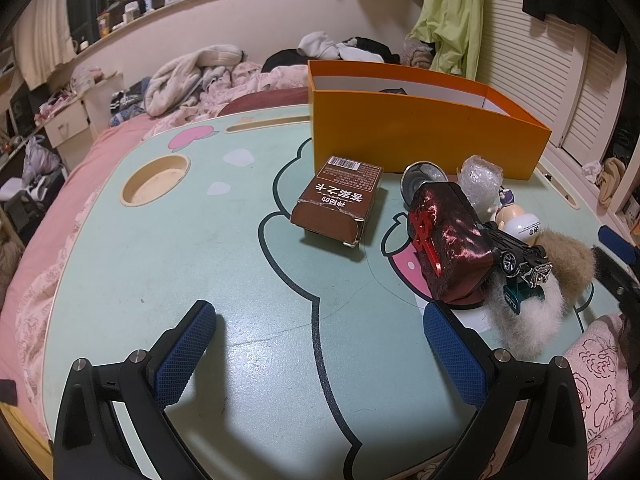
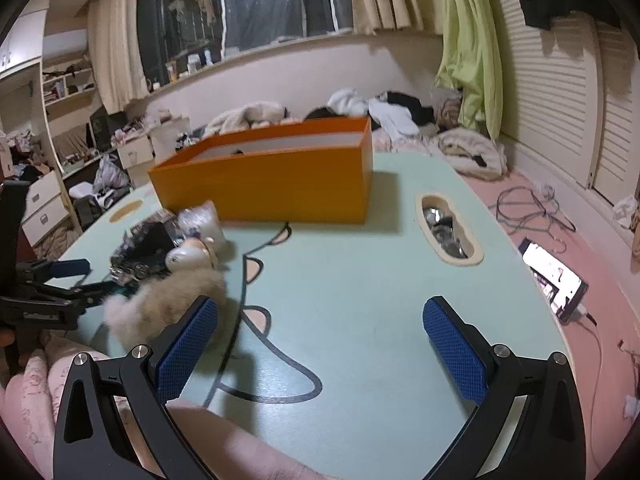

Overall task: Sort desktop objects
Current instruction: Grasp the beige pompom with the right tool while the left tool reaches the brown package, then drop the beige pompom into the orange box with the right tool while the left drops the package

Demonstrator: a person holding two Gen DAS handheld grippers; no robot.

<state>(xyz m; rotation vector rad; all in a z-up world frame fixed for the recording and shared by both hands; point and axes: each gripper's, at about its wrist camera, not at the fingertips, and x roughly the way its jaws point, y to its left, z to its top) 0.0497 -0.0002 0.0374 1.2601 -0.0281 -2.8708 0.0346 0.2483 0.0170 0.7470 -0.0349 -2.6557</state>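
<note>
1. The left gripper (image 1: 320, 352) hangs low over the near part of the mint-green lap table (image 1: 192, 280); its two blue-padded fingers are spread wide and nothing lies between them.
2. The right gripper (image 2: 320, 344) is likewise low over the table near its near edge, jaws spread apart and holding nothing.
3. An orange box (image 1: 420, 136), open at the top with a white lining, stands at the far edge of the table. A dark item shows just above its inner wall; what it is cannot be told.
4. A brown carton (image 1: 340, 208) with white print and a barcode lies flat near the middle of the table, just in front of the box and apart from it.
5. To the right of the carton is a crowded heap toward the table's right side: a shiny dark-red wrapped package (image 1: 448, 240) in front, a metal cup (image 1: 424, 176) and a crumpled clear plastic wad (image 1: 480, 178) behind it.
6. A black toy car (image 1: 516, 256) leans against the red package, with a small round-headed figurine (image 1: 516, 220) behind it.
7. A tan-and-white furry item (image 1: 560, 280) lies at the near right edge, touching the car. In the right wrist view it sits just beside the right gripper's left finger.
8. A round cup recess (image 1: 156, 184) is sunk into the table toward its far left corner.
</note>
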